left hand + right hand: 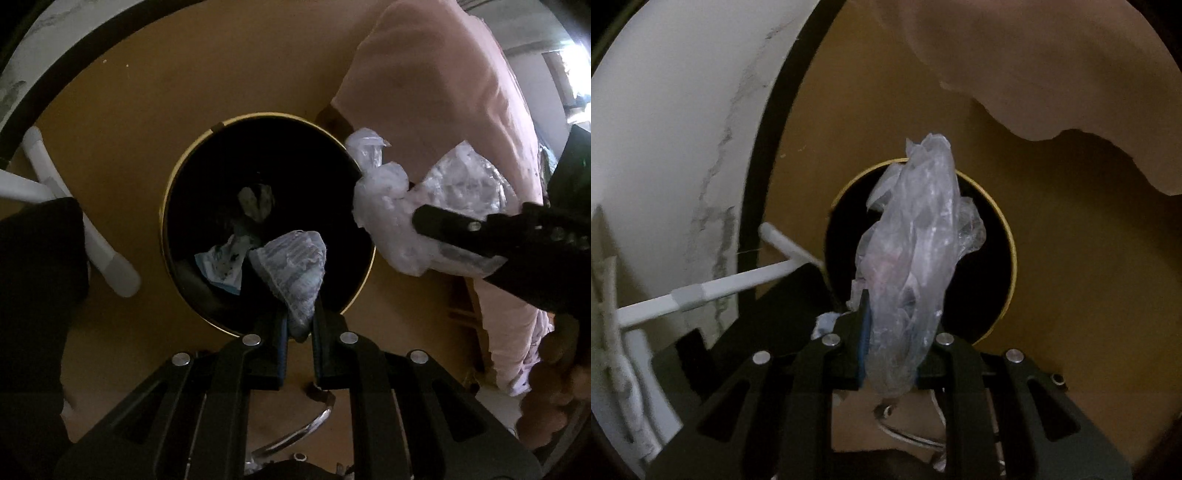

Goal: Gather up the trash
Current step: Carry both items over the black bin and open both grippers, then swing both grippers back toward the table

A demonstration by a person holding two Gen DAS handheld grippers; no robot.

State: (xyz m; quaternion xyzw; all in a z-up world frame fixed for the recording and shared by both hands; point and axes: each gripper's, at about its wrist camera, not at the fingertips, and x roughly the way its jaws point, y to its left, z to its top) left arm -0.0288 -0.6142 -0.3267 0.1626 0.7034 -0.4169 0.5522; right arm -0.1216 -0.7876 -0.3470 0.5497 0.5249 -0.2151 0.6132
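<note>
Because both pieces of trash are evidently meant to drop in, each hangs over the mouth of the round, gold-rimmed black bin [173, 206] on the brown floor. The right gripper [890, 354] pinches a crumpled clear plastic bag [916, 251] at the rim; the left gripper [300, 332] clamps a small patterned wrapper [295, 269] above the opening. Inside lie a printed scrap [221, 266] and darker, unidentifiable litter.

Bin [258, 122] depths dark, contents indistinct

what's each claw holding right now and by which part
Left claw pinches a crumpled tissue by its lower tip. Right claw grips a clear plastic bag near its bottom end.
</note>
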